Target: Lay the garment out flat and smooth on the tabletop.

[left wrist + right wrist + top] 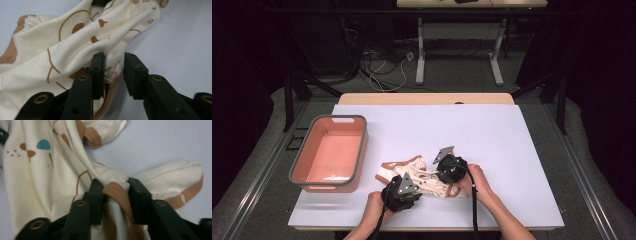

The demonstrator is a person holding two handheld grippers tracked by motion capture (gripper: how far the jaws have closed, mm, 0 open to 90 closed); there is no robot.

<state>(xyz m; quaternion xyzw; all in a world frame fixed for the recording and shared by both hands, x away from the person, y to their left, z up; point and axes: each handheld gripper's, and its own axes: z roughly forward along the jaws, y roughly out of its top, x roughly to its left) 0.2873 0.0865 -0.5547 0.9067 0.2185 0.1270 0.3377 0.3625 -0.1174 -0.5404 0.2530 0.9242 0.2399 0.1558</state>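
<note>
At the left of the high view, on the white table [492,130], stands a pink basin [331,152] with a grey rim, well apart from the hands. Just right of it, low in the frame's centre, lies a cream baby garment [412,172] with tan trim and brown print, crumpled on the tabletop. The left gripper [401,192] sits at the garment's lower left edge; in the left gripper view a stitched hem corner lies between its jaws, against one pad, with a gap to the other, so it does not clamp the cloth. Further right, the right gripper [451,169] rests on the garment's right side; in the right gripper view its jaws pinch a bunched fold of cream cloth and tan band.
</note>
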